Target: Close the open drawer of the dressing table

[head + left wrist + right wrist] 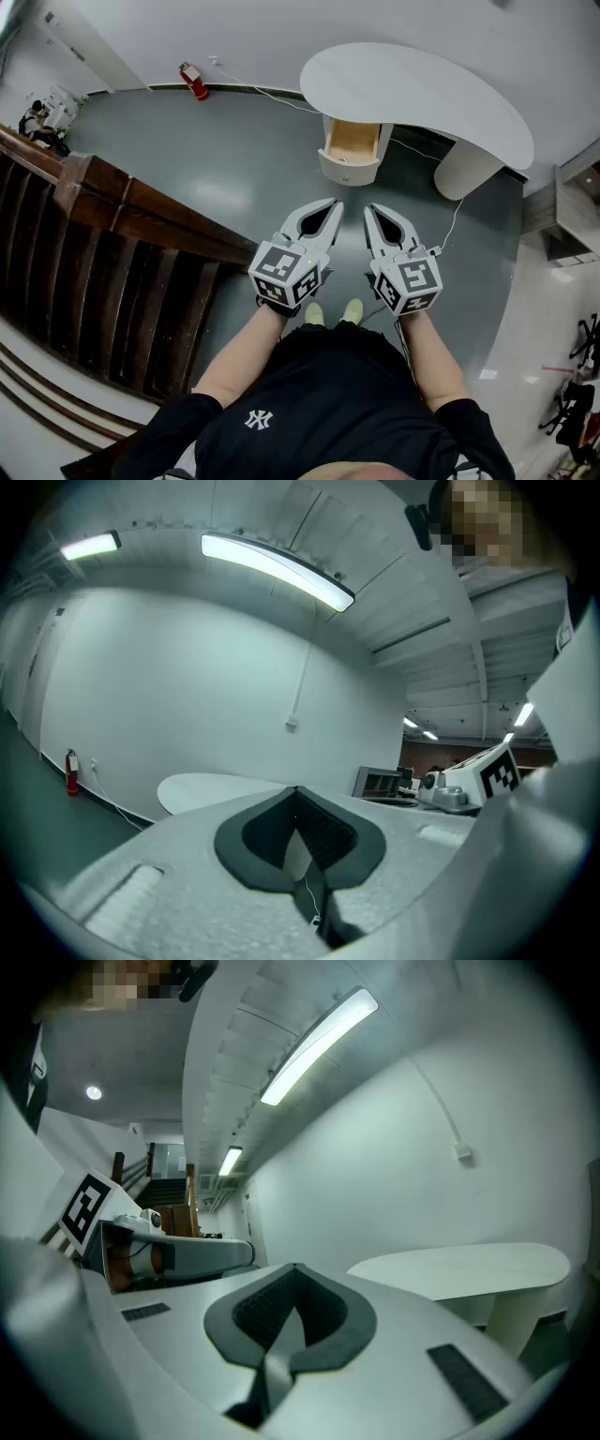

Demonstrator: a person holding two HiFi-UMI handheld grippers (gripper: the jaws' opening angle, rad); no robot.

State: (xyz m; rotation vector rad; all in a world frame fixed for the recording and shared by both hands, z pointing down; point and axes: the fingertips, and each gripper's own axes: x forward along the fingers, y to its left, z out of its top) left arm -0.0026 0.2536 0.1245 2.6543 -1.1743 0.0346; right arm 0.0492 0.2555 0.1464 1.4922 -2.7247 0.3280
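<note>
A white dressing table [412, 94] with a curved top stands against the far wall. Its drawer [352, 142] is pulled out toward me, showing a pale wooden inside. My left gripper [335, 202] and right gripper [367, 208] hang side by side in the air, well short of the drawer, tips toward it. Both are shut with nothing between the jaws. In the left gripper view the table top [225, 791] shows beyond the shut left gripper [298, 789]. The same top [459, 1267] lies beyond the shut right gripper [294, 1267] in the right gripper view.
A dark wooden stair rail [141, 211] runs along my left. A red fire extinguisher [194, 82] stands by the far wall, with a white cable [272, 94] trailing to the table. Grey floor [234, 159] lies between me and the drawer. A shelf unit [572, 211] is at right.
</note>
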